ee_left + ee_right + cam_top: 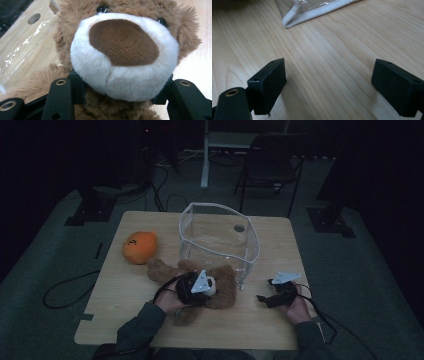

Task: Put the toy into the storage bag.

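Left gripper (117,97) squeezing teddy bear (125,57) by snout. Clear bin (220,237) at 12 o'clock, close. Right gripper (329,87) wide open, nothing inside.

High view very dim and murky, room beyond the bench (260,320) nearly black. Both gripper views bright, evenly lit. Glare on clear plastic (22,50). Soft blur on near jaws.

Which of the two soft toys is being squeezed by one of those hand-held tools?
The brown teddy bear: the left tool pinches its white muzzle. The orange plush lies untouched near the table's far left corner.
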A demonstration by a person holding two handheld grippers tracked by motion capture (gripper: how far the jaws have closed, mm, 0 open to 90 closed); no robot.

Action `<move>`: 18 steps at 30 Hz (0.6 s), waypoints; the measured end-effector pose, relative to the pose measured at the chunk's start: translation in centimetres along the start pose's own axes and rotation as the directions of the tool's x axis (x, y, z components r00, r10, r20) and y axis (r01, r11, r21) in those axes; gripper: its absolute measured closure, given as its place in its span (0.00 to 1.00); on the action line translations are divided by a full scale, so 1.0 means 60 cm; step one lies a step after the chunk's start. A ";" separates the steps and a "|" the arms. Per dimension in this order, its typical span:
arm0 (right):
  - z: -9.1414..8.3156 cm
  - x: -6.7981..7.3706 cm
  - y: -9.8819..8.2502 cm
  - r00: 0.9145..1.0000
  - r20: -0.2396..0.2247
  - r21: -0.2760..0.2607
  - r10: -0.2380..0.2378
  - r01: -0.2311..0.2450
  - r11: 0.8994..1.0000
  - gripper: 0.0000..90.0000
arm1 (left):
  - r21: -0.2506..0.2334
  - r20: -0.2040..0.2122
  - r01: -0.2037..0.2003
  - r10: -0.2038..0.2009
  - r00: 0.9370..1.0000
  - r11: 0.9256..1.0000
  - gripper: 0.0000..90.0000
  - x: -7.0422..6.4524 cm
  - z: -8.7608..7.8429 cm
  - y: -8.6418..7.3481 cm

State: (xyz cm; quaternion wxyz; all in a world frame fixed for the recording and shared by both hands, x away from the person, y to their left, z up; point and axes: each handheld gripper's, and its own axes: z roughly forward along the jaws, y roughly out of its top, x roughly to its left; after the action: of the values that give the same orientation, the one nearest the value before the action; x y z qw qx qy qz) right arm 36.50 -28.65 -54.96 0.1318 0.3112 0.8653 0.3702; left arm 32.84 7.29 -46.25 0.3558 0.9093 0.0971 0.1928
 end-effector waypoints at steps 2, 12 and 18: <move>0.000 0.000 0.000 1.000 0.000 0.000 0.000 0.000 1.000 0.13 | -0.009 -0.012 -0.003 0.003 1.000 1.000 0.50 -0.001 -0.007 0.003; 0.000 0.000 0.000 1.000 0.000 -0.001 -0.001 0.001 1.000 0.13 | -0.040 -0.051 -0.008 0.006 0.999 0.999 0.51 -0.001 -0.036 0.015; 0.000 0.000 0.000 1.000 0.000 -0.001 -0.001 0.001 1.000 0.13 | -0.034 -0.079 -0.027 0.024 0.997 0.999 0.51 -0.009 -0.046 0.023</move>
State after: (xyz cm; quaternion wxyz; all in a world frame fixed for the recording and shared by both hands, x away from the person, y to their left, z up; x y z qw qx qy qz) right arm 36.48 -28.66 -54.96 0.1321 0.3106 0.8653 0.3705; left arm 31.27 7.81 -43.60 0.3648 0.8959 0.0961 0.2347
